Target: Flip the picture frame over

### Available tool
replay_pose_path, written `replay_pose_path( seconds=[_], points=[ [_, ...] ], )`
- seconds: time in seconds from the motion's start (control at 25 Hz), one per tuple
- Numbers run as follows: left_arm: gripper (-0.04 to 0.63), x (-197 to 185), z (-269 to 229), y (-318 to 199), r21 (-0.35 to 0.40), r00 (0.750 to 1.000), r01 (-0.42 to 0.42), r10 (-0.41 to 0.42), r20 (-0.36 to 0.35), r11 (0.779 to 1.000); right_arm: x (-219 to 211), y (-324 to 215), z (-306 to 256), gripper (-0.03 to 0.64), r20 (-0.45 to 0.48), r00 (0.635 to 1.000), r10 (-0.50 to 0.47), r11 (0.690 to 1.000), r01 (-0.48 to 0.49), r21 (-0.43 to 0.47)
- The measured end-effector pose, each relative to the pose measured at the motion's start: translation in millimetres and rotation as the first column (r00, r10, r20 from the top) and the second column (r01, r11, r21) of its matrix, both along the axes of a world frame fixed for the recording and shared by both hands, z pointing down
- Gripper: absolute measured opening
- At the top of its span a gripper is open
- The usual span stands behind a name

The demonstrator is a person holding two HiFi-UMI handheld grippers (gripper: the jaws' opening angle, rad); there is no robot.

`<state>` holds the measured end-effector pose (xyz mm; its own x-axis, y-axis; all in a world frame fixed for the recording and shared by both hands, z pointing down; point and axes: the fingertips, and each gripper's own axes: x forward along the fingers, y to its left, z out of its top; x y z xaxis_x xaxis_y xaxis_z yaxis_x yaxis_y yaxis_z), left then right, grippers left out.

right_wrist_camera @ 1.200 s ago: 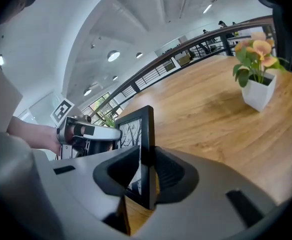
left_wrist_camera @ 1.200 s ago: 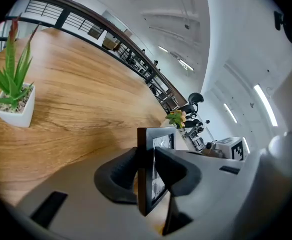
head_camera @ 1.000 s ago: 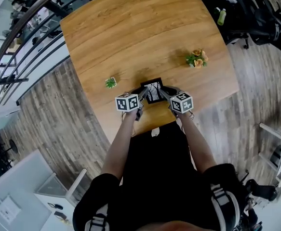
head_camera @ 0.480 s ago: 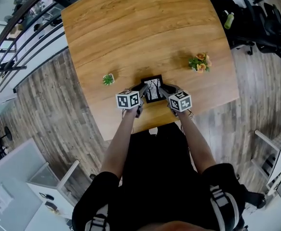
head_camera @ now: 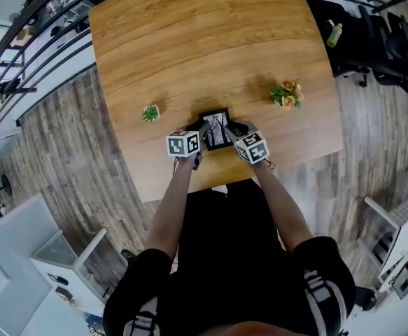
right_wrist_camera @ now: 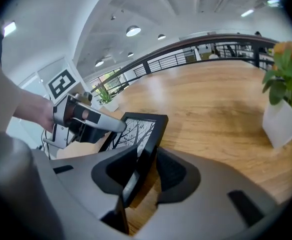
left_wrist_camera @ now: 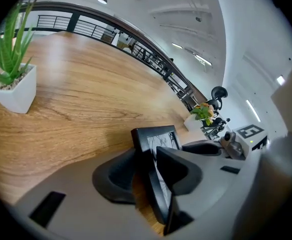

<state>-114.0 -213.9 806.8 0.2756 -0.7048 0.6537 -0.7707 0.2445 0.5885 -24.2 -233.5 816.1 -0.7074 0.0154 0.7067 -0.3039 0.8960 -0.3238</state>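
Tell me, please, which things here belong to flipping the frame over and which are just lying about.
Job in hand: black rectangular picture frame with tree print; left gripper and right gripper, jaws just opening, frame's edges between them.
Lying about: small white pot of green spiky plant; white pot of orange flowers.

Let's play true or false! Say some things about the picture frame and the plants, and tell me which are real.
The picture frame is between the left tongs and the right tongs. True; both have just been opening their jaws.
The frame is white. False: it is black.
The plant with orange flowers sits right of the frame. True.
Three plants stand on the table. False: only two, the flowers and a small green plant.
The picture shows a cat. False: it shows bare branches.
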Motion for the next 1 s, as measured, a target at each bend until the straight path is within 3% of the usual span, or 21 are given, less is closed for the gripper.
replay_pose_path(
  seconds=[0.16,0.44,0.72,1.0],
  points=[
    [0.128,-0.2,4.4,0.9,-0.023,1.0,0.023,-0.023,0.019,0.999,-3.0,-1.7,2.6,0.138,-0.02,0.997,-0.071,0.991,0.073,0.113],
    [0.138,-0.5,3.7,3.5,-0.049,0.995,0.041,-0.036,0.096,0.998,-5.1,0.9,-1.1,0.144,-0.041,0.992,-0.116,0.983,0.12,0.138],
    [0.152,-2.4,0.9,1.8,-0.074,0.965,0.023,-0.002,0.263,0.997,-4.6,0.6,2.5,0.144,-0.096,0.991,-0.098,0.976,0.114,0.183],
    [0.152,3.3,6.5,3.7,-0.067,0.956,-0.01,0.029,0.293,0.998,-4.1,-0.1,5.7,0.147,-0.113,0.987,-0.114,0.974,0.134,0.184]
  ],
)
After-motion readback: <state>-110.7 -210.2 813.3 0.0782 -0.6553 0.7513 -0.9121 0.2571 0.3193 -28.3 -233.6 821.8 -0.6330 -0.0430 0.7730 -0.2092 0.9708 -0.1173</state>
